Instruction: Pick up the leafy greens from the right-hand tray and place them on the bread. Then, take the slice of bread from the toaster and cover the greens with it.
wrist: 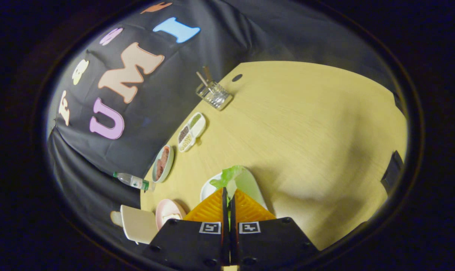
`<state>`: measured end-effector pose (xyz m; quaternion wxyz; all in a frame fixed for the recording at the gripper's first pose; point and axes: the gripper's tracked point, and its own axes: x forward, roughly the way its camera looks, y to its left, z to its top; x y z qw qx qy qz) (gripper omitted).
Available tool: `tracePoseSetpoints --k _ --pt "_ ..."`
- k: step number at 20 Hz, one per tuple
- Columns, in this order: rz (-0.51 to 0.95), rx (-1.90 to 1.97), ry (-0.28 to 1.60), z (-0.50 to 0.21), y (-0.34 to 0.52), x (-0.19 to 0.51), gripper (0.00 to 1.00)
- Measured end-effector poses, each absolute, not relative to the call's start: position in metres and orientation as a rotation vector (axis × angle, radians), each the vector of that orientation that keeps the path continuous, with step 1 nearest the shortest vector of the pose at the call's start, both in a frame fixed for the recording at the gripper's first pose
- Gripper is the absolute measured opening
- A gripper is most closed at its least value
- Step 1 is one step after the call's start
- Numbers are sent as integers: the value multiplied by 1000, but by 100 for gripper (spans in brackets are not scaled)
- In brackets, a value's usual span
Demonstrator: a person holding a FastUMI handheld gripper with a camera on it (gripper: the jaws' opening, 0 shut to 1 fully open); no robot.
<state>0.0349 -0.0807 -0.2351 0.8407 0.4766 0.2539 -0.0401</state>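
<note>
My gripper (228,192) is shut on the leafy greens (227,176); the pale green leaf sticks out just past the fingertips and a strip of it shows in the narrow gap between the fingers. The greens hang over the white tray (254,186), which lies directly under and ahead of the fingers. To the left of the fingers sits a pink plate (166,211) with something pale on it, likely the bread. Left of the plate stands the beige toaster (138,224), partly cut off; I cannot make out a slice in it.
Along the table's left edge lie an oval dish of reddish meat (162,164), a divided white dish of grains (191,131) and a glass holder with sticks (213,95). A plastic bottle (131,180) lies by the cloth wall. The wooden table (310,124) stretches away to the right.
</note>
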Motion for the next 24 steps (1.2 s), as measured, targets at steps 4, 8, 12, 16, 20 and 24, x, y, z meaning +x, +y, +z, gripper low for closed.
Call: tracePoseSetpoints --k 4,8,12,16,20,24 --pt "-37 1007 494 -198 -55 37 4" --pt "30 1005 456 -160 -15 43 4" --pt "121 997 448 -134 42 46 4" --pt "204 998 473 -125 104 46 4" --pt "262 1000 504 -127 153 45 4" --pt "274 987 557 -150 181 48 4"
